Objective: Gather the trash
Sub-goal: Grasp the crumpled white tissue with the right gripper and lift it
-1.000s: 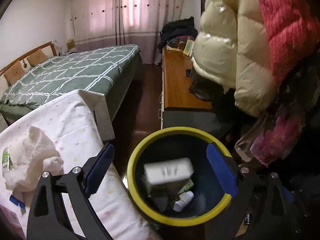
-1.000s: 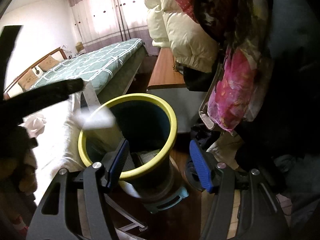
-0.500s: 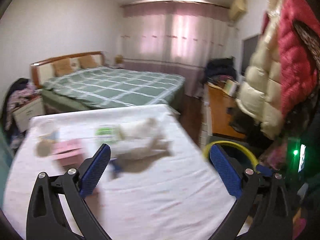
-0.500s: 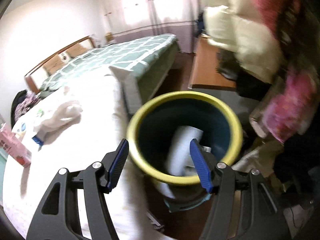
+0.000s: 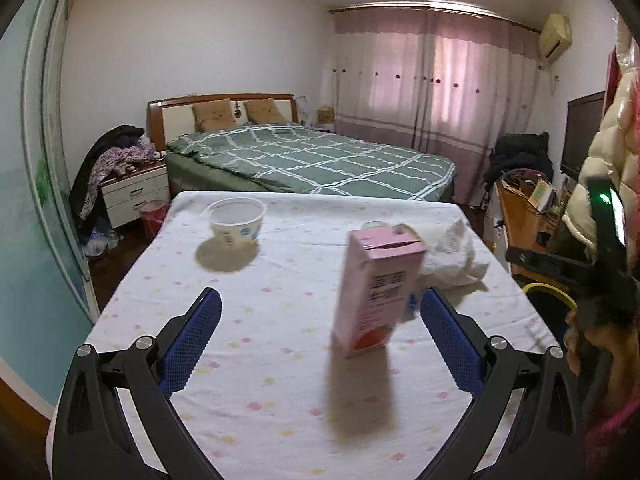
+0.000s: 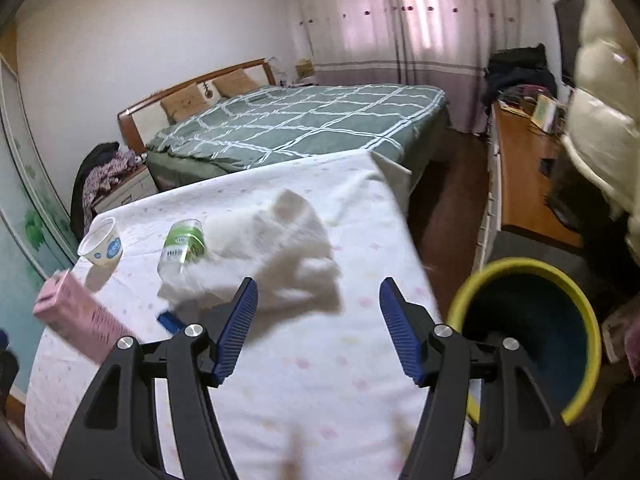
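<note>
Both tongs stand wide apart and hold nothing above the cloth-covered surface (image 5: 280, 400). Between the fingers of the left tongs (image 5: 320, 332), nearer the right one, a pink carton (image 5: 374, 292) stands upright. Just beyond the right tongs (image 6: 318, 328) lies a crumpled white cloth (image 6: 288, 240), with a green-labelled bottle (image 6: 182, 248) on its side to their left. Farther left sits a white cup (image 5: 237, 222). The yellow-rimmed bin (image 6: 576, 292) stands right of the right tongs, beside the surface's edge.
</note>
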Demonstrator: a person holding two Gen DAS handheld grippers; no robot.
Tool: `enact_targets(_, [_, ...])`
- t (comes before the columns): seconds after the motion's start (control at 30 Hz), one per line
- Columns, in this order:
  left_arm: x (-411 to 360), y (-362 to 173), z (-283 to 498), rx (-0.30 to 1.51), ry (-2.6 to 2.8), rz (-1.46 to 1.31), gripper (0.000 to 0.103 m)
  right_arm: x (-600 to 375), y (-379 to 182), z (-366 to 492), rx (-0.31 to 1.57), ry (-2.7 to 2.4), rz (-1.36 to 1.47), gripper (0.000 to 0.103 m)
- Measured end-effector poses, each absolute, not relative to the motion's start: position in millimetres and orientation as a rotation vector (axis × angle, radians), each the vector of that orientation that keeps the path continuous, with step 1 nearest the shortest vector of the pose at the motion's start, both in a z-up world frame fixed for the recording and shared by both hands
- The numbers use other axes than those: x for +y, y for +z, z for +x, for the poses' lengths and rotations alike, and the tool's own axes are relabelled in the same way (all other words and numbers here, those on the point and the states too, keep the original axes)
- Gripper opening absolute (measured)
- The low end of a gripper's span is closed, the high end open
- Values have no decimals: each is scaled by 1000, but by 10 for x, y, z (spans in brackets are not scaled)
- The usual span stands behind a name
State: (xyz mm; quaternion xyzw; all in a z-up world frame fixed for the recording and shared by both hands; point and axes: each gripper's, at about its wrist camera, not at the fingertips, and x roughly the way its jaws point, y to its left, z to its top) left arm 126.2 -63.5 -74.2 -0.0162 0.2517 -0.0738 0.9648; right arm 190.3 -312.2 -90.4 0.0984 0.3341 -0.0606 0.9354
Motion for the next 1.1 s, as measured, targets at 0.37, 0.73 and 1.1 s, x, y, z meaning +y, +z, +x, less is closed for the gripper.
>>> enact_targets(0.37, [-390,-922,1395,550,-136,-85,98,-2974,-1350,2703,830,-130,232,50])
enact_targets(0.73, [-460,-954,1406,554,-134,-81,98,-2893,-1126,2409,765,-105,210,6])
enact_targets(1.1, [-509,-941,1354,552,-144,-77,98,-2839,-438,1682,604,-27,222,5])
